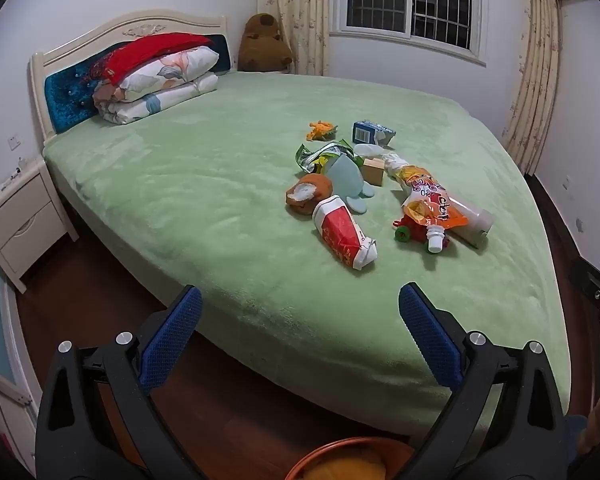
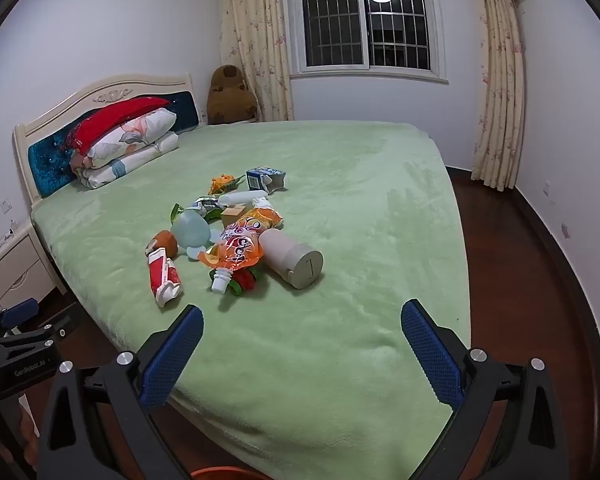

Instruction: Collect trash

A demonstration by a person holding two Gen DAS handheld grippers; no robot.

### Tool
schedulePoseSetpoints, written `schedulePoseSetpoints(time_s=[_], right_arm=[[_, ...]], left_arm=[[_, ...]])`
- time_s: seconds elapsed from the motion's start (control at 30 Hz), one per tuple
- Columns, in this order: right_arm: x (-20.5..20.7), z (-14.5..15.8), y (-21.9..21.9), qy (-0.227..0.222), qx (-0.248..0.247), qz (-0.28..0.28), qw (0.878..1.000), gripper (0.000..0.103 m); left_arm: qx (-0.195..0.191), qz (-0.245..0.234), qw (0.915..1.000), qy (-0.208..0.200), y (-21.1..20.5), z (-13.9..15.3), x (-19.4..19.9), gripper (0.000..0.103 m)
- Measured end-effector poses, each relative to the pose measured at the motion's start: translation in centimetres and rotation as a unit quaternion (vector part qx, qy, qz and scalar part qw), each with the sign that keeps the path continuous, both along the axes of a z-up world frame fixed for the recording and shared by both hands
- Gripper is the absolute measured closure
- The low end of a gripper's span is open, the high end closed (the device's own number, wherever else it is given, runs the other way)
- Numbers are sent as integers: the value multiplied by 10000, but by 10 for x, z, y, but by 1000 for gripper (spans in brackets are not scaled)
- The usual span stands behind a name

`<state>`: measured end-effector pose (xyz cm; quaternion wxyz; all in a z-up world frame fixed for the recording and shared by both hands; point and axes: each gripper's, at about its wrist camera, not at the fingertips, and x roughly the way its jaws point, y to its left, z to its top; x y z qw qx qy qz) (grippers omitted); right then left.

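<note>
A pile of trash and toys lies on the green bed (image 1: 204, 184). It holds a red-and-white carton (image 1: 342, 232) (image 2: 162, 276), an orange drink pouch (image 1: 432, 204) (image 2: 240, 244), a blue carton (image 1: 370, 132) (image 2: 266, 178), a crumpled green wrapper (image 1: 320, 154) and a beige tumbler (image 2: 296, 262). My left gripper (image 1: 300, 296) is open and empty, held off the bed's near corner. My right gripper (image 2: 302, 312) is open and empty above the bed's near edge, short of the pile.
An orange bin's rim (image 1: 340, 452) (image 2: 220, 472) shows below the grippers on the dark wood floor. Folded quilts (image 1: 160, 76) lie at the headboard, a nightstand (image 1: 20, 220) stands to the left. Soft toys (image 1: 308, 194) and a wooden block (image 1: 374, 170) sit among the trash.
</note>
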<state>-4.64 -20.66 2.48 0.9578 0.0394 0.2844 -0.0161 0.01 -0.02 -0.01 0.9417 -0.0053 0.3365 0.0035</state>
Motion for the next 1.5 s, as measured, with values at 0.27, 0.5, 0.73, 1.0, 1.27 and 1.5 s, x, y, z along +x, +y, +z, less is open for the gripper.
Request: schedulePoseSetpoints(time_s=[0.27,0.5,0.73,1.0,1.27,1.5], right_arm=[[-1,1,0,6,-2,4,10000,6],[-1,1,-1,10,6,9,10000,6],[-1,0,1,10,0,8,10000,6],[-1,0,0,13,3,8,10000,6],[-3,1,2,16,0,18,10000,6],[-2,1,2,19,-10,13,10000,6]], left_arm=[[-33,7,10000,-3,1,2,-3,7],[-16,3,10000,-3,1,1,-3,7],[-37,13,10000,17,5,-1,-3,7],[-30,18,10000,45,4,-1,-3,7],[-33,31,10000,63,5,-2,-3,7],[-30,49,9999,100,6,-3,-1,7]])
